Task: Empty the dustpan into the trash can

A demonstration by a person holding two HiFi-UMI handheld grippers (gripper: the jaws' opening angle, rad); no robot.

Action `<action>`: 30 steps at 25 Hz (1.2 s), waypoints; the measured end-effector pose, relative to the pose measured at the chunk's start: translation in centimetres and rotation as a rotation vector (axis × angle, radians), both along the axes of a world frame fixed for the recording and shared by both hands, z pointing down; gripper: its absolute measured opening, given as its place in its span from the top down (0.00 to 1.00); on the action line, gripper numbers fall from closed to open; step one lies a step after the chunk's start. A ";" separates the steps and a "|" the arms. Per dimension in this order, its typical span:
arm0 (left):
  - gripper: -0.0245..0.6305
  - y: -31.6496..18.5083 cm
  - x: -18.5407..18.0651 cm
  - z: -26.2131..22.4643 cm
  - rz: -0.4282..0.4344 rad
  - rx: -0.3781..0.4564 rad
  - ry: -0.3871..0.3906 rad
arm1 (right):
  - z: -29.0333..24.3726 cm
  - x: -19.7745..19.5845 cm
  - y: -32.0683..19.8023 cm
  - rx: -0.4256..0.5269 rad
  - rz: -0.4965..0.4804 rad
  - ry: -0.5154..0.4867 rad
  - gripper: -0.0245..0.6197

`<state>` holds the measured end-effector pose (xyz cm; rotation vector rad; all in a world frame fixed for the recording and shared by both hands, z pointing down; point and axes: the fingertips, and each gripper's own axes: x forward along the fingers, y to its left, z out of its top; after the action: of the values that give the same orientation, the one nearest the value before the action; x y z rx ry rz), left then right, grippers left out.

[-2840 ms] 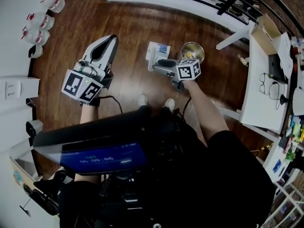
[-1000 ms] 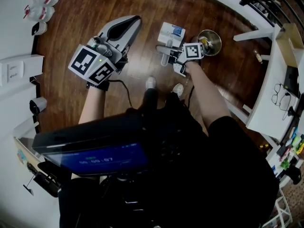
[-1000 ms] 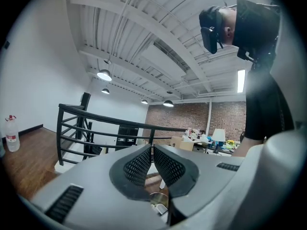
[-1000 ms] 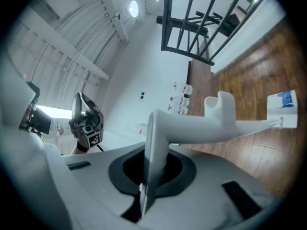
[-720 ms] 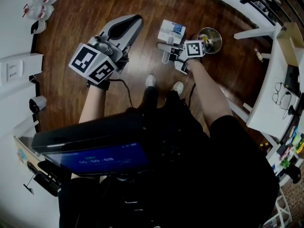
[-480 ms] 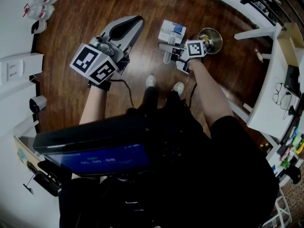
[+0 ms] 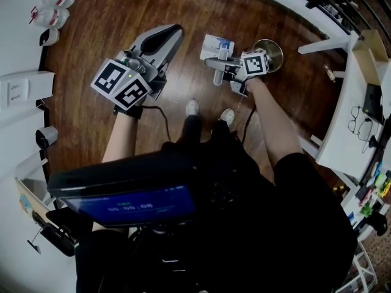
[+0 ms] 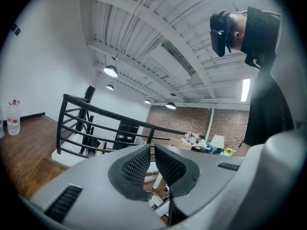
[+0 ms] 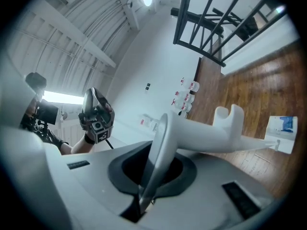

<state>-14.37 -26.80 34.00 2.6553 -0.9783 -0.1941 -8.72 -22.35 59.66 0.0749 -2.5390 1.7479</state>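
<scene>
Your white plastic dustpan (image 7: 218,46) is up off the brown wooden floor (image 7: 91,41), lying roughly level just beside the round steel trash can (image 7: 280,49), not yet over its open mouth. Something blue, a blue scrap (image 7: 227,41) by the look of it, sits in the pan end; I can't tell what it is.

In the right gripper view the long handle (image 9: 220,133) runs out to the pan, with a hooked notch on top, and your right gripper (image 9: 152,174) is pinched hard on the thin flat tail of that handle, at the far end from the pan.

This looks like light, stiff moulded plastic: no sag along the handle, nothing fragile. It's smooth, though, and you're holding a narrow blade a long way from the load, so I'd expect the pan to want to roll or swing in the pinch as you tip it. A hold nearer the notch would probably steady it. Loose contents will likely slide the instant the lip drops, so get it over the can first.

Your left gripper (image 7: 171,32) points out level over the floor, well apart from the dustpan, its jaws nearly together and holding nothing.
</scene>
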 end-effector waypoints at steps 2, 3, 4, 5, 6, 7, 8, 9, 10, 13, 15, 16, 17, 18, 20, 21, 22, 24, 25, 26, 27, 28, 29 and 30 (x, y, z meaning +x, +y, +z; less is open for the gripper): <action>0.91 0.2 0.1 0.1 0.003 -0.006 0.008 | -0.5 0.0 0.5 0.002 -0.012 -0.008 0.93; 0.91 0.3 0.1 0.2 0.006 -0.009 0.013 | -0.7 0.1 0.7 0.006 -0.019 -0.007 0.93; 0.91 0.4 0.2 0.2 0.009 -0.012 0.018 | -0.9 0.1 1.0 0.010 -0.025 -0.001 0.93; 0.91 0.4 0.2 0.3 0.011 -0.017 0.024 | -1.0 0.2 1.3 0.015 -0.032 0.006 0.93; 0.91 0.5 0.2 0.4 0.015 -0.024 0.033 | -1.3 0.2 1.5 0.022 -0.040 0.011 0.93; 0.91 0.5 0.2 0.5 0.020 -0.033 0.043 | -1.6 0.2 1.7 0.030 -0.046 0.013 0.93; 0.89 0.5 0.2 0.6 0.026 -0.043 0.054 | -2.0 0.2 1.9 0.039 -0.049 0.014 0.93; 0.89 0.5 0.3 0.9 0.032 -0.054 0.065 | -2.5 0.2 2.2 0.047 -0.049 0.012 0.93; 0.88 0.5 0.4 1.1 0.037 -0.065 0.075 | -3.2 0.3 2.5 0.057 -0.047 0.007 0.93; 0.86 0.7 1.0 1.8 0.050 -0.099 0.105 | -5.7 0.7 3.5 0.103 -0.043 -0.008 0.93; 0.83 0.8 1.4 2.5 0.065 -0.135 0.135 | -7.6 0.8 4.2 0.134 -0.053 -0.017 0.93; 0.83 0.8 1.6 2.9 0.073 -0.156 0.150 | -8.6 1.0 4.5 0.147 -0.059 -0.023 0.93; 0.82 0.9 1.8 3.5 0.080 -0.176 0.165 | -9.5 1.1 4.8 0.157 -0.063 -0.029 0.93; 0.81 0.9 2.1 4.0 0.087 -0.197 0.179 | -10.4 1.4 5.0 0.166 -0.066 -0.033 0.92; 0.78 1.0 2.6 5.2 0.099 -0.240 0.208 | -12.3 2.0 5.4 0.186 -0.069 -0.039 0.92; 0.78 1.0 3.0 5.6 0.105 -0.258 0.222 | -13.3 2.4 5.6 0.196 -0.068 -0.041 0.92; 0.77 1.0 3.3 5.8 0.109 -0.272 0.232 | -14.2 2.9 5.7 0.206 -0.063 -0.040 0.92; 0.77 0.9 4.1 6.4 0.117 -0.301 0.242 | -16.0 3.9 6.0 0.224 -0.046 -0.034 0.92; 0.76 0.9 4.6 6.8 0.123 -0.318 0.251 | -16.8 4.4 6.1 0.234 -0.036 -0.029 0.92; 0.76 0.8 5.0 7.2 0.129 -0.333 0.263 | -17.7 4.9 6.3 0.244 -0.029 -0.024 0.92; 0.75 0.7 5.6 7.5 0.139 -0.347 0.276 | -18.5 5.4 6.4 0.255 -0.024 -0.020 0.92; 0.75 0.6 6.4 8.0 0.154 -0.362 0.288 | -19.4 5.9 6.6 0.266 -0.021 -0.018 0.92; 0.73 0.6 7.2 8.6 0.171 -0.379 0.298 | -20.3 6.4 6.8 0.276 -0.019 -0.017 0.92; 0.72 0.7 8.0 9.0 0.185 -0.396 0.306 | -21.2 6.9 7.0 0.287 -0.016 -0.016 0.92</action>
<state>-6.34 -26.13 42.98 2.2510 -0.5974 -0.3171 -1.78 -15.31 38.44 0.0526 -2.7740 1.3721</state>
